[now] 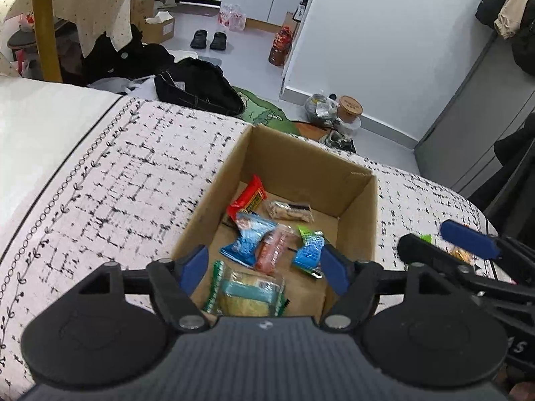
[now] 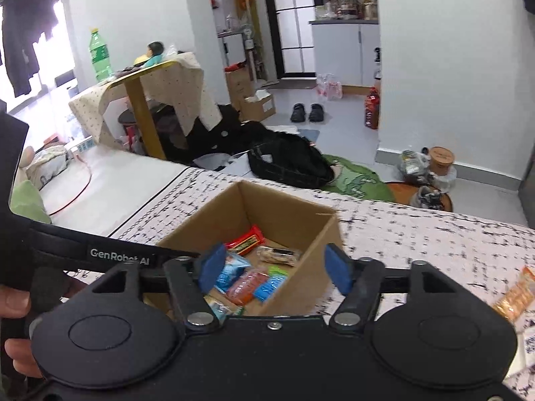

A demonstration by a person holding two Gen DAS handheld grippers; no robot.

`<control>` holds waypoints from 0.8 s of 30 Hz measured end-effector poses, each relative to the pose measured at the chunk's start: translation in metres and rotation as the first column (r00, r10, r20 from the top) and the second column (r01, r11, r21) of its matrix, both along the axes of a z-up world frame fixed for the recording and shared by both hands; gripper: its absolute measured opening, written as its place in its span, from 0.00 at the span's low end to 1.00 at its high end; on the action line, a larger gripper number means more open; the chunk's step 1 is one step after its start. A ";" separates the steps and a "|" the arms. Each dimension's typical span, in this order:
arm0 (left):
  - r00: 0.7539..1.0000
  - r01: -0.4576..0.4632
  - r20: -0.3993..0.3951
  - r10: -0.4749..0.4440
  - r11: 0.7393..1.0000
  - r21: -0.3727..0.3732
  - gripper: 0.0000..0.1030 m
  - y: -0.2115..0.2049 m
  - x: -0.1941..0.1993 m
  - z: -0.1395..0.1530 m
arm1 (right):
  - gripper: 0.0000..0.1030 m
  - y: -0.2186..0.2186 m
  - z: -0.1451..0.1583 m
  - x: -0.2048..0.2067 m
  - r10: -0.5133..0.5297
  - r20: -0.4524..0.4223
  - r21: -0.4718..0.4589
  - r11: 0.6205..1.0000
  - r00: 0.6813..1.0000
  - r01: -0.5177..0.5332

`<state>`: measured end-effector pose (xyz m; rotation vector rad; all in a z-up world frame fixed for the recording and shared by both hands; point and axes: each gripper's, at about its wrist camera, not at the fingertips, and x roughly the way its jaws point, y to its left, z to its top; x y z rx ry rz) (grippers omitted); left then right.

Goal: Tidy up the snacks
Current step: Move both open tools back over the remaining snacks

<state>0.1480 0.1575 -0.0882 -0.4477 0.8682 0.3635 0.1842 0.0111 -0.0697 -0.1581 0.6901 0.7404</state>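
An open cardboard box [image 1: 359,217] stands on a black-and-white patterned cover and shows in the right wrist view too [image 2: 321,260]. It holds several snack packs: a red one [image 1: 247,198], blue ones [image 1: 249,240], a pink one [image 1: 272,249] and a clear pack with a green edge [image 1: 247,289]. My left gripper [image 1: 267,267] is open and empty above the box's near side. My right gripper [image 2: 276,267] is open and empty, beside the box's near right corner; it shows at the right of the left wrist view [image 1: 444,237]. An orange snack pack [image 2: 515,294] lies on the cover to the right.
The patterned cover [image 1: 117,173] spreads left and right of the box. Beyond its far edge lie a black bag [image 1: 197,87], a green mat, shoes [image 1: 209,38] and jars on the floor. A yellow table [image 2: 140,117] stands at the far left.
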 end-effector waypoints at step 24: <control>0.993 0.106 0.039 -0.108 0.993 0.044 1.00 -0.090 0.014 0.000 | 1.00 -0.131 -0.007 -0.006 -0.269 -0.016 0.058 0.961 0.963 0.269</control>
